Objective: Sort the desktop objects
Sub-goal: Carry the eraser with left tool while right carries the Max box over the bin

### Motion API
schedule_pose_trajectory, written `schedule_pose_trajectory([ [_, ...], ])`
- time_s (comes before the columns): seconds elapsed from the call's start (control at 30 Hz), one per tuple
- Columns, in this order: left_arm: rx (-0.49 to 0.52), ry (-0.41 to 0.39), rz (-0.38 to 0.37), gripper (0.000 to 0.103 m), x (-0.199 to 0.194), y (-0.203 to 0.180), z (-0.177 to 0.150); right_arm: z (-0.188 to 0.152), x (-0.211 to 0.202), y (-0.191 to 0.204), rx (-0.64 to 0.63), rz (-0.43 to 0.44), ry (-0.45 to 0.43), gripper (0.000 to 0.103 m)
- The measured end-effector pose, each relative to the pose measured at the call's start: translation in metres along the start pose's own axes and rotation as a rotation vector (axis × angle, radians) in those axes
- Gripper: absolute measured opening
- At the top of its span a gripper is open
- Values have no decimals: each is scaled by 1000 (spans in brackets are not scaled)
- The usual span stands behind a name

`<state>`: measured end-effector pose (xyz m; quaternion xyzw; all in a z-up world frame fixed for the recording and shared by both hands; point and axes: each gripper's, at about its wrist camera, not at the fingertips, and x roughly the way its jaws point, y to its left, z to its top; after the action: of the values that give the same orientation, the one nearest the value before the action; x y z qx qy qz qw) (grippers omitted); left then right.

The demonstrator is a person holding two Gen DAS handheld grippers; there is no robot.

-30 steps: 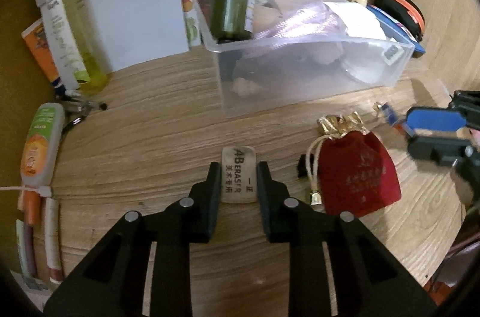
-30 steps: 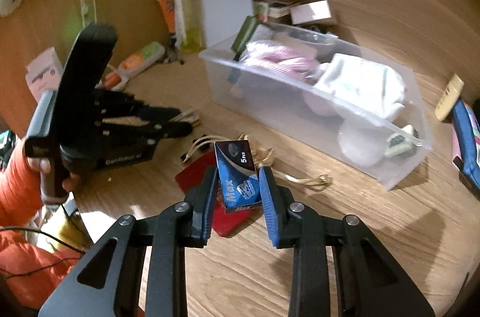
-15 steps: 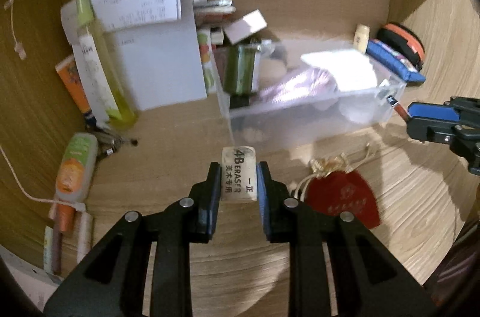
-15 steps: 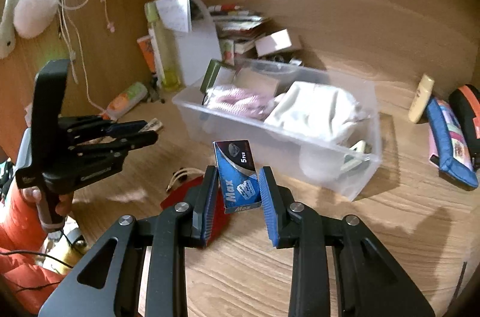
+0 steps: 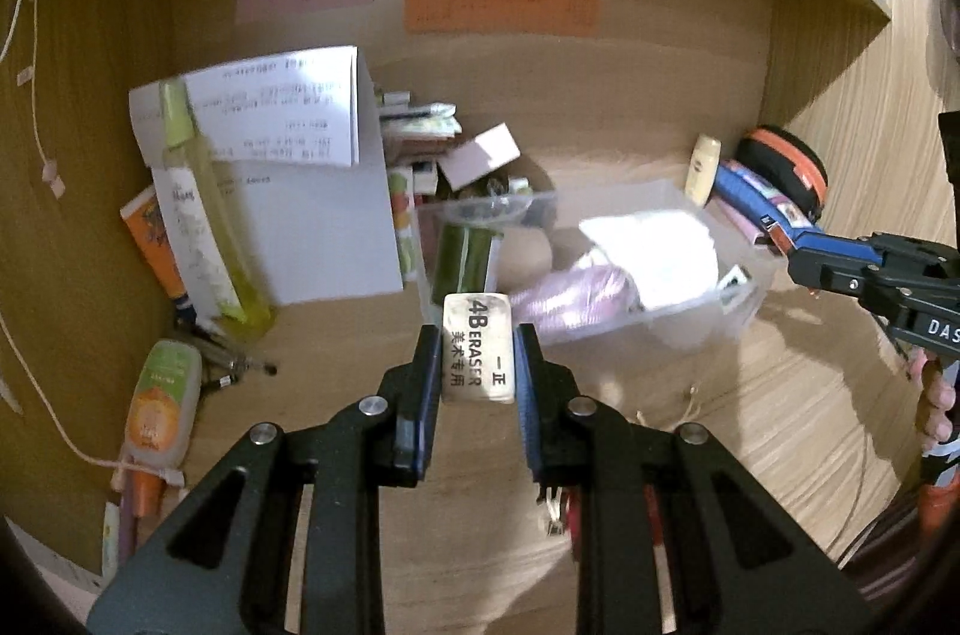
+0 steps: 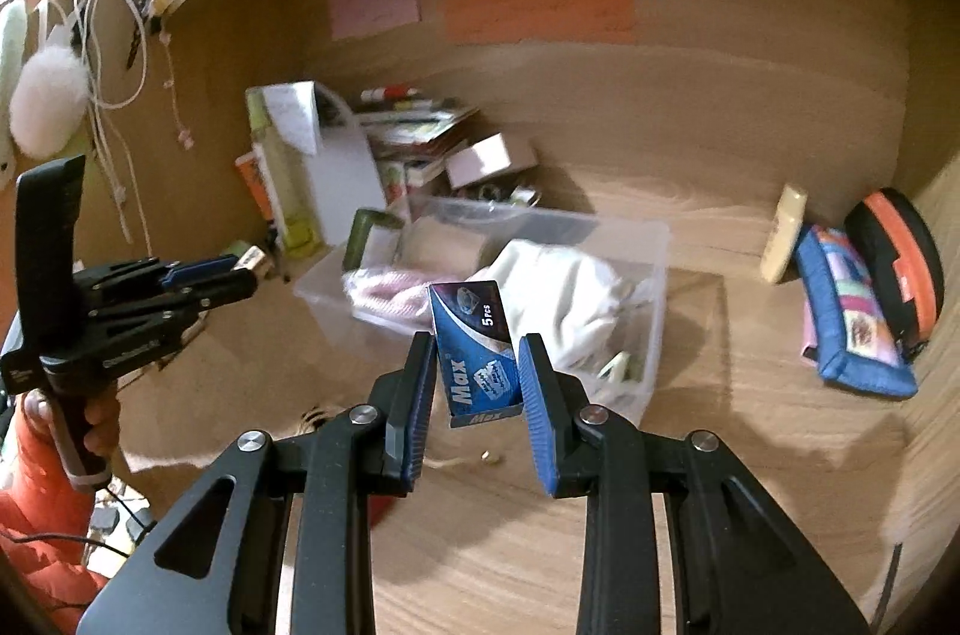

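Note:
My left gripper is shut on a beige 4B eraser and holds it in the air, in front of a clear plastic bin. My right gripper is shut on a small blue "Max" box, held above the desk in front of the same bin. The bin holds white cloth, pink cord and a green packet. The left gripper also shows in the right wrist view, and the right gripper in the left wrist view.
A white paper box and a yellow-green bottle stand at the back left. A blue pencil case and an orange-black case lie at the right. A red pouch lies under my left gripper. An orange tube lies at the left.
Both grippers have risen and pulled back from the desk with their objects. The eraser left the desktop. The red pouch has dropped low, mostly hidden behind the fingers.

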<state>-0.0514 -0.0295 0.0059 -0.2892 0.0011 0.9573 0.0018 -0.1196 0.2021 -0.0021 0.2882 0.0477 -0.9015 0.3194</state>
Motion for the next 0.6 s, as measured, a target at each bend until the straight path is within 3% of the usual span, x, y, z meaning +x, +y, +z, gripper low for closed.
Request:
schedule_pose_trajectory([
  [0.27, -13, -9, -25, 23, 15, -1, 19, 18, 16, -20, 26, -6, -14, 26],
  [0.6, -22, 71, -34, 23, 59, 3, 19, 32, 68, -29, 66, 2, 36, 26],
])
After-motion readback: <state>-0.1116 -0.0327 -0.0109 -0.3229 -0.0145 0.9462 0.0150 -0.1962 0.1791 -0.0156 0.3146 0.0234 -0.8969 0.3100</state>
